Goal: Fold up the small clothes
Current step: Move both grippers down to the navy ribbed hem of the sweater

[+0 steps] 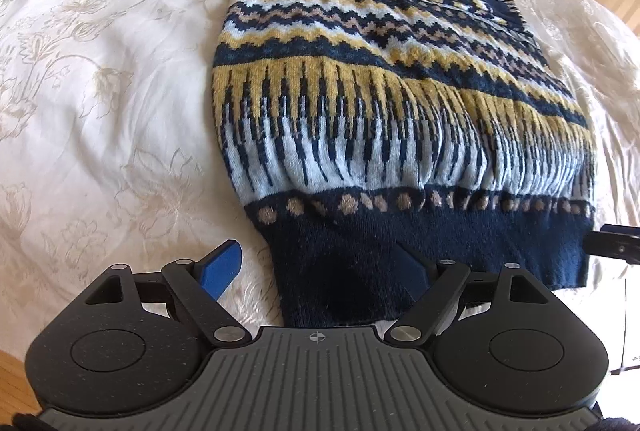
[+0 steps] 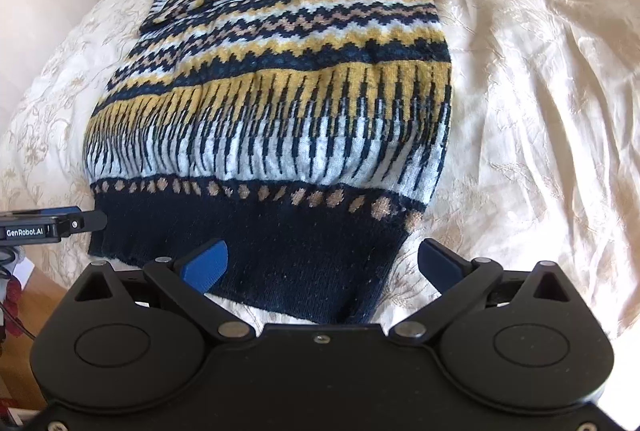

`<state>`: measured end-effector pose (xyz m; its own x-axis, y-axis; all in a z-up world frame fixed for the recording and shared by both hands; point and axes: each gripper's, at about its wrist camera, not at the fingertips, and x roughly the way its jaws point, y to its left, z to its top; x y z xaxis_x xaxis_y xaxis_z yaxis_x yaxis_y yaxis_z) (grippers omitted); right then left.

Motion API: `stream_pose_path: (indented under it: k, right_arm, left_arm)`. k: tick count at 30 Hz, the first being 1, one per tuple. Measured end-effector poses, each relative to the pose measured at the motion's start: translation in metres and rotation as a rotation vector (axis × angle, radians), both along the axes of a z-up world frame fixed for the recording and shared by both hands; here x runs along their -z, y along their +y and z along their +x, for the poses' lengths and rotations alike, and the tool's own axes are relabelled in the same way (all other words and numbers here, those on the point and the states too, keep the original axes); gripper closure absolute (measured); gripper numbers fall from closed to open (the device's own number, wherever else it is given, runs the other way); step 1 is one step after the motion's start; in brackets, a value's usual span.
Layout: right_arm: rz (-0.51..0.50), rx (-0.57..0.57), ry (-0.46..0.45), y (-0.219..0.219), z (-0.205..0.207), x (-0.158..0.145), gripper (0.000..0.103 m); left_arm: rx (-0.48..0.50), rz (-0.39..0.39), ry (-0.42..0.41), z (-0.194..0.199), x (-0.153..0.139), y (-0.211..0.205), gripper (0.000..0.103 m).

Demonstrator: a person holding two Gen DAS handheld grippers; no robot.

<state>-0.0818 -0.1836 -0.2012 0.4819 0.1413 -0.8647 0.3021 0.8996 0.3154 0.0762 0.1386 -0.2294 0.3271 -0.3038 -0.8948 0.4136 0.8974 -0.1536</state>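
Straddling the near hem corners of the sweater point(image 1: 400, 103) (sleeves already tucked in) on the bedspread point(image 1: 100, 91), left gripper point(image 1: 316, 267) and right gripper point(image 2: 324, 263) gape empty, so both should pinch the navy hem band point(image 2: 248, 243) evenly before lifting.

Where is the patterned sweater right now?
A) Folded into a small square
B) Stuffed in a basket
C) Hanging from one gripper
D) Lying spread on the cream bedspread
D: the sweater lies spread on the bedspread, both sleeves folded over its chest, neither gripper clamping it.
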Motion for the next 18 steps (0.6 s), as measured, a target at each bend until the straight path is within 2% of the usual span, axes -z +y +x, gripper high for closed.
stream_pose_path:
  k: [7,15,18]
  right_arm:
    - [0.055,0.076,0.011,-0.006,0.005,0.013,0.001]
    - [0.079,0.075,0.029,-0.003,0.012,0.024,0.0]
    - [0.084,0.073,0.024,-0.003,0.013,0.026,0.0]
  left_arm:
    - [0.002,0.002,0.016,0.01,0.01,0.0,0.022]
    - [0.003,0.011,0.041,0.016,0.021,0.0,0.021]
    - [-0.01,-0.006,0.049,0.018,0.024,0.001,0.017]
